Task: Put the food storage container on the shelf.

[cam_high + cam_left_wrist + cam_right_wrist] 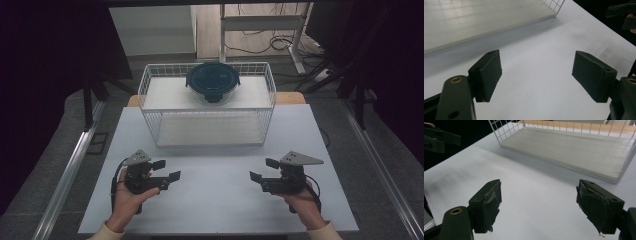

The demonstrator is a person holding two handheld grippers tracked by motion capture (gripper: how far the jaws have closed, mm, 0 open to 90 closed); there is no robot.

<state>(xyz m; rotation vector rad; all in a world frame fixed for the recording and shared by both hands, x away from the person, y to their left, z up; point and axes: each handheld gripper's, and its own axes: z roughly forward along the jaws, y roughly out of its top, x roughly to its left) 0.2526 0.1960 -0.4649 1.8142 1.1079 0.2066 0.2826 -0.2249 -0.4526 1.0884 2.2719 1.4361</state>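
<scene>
A round container with a dark blue lid (pixel 213 81) sits on the upper shelf of a white wire rack (pixel 206 102) at the back of the white table (pixel 215 195). My left gripper (pixel 167 170) is low over the table's front left, held in a hand, jaws wide apart with nothing between them. My right gripper (pixel 263 169) mirrors it at the front right, also open and empty. In the left gripper view, the left gripper (pixel 536 75) points across bare table toward the rack's lower shelf (pixel 474 20). The right gripper (pixel 539 202) likewise faces the rack (pixel 574 147).
The rack spans the table's back middle, its lower shelf bare. Dark curtains hang on both sides. Beyond the table a metal frame leg (pixel 222 30) and cables (pixel 280 42) lie on the floor. Metal rails (pixel 65 175) run along the table's sides.
</scene>
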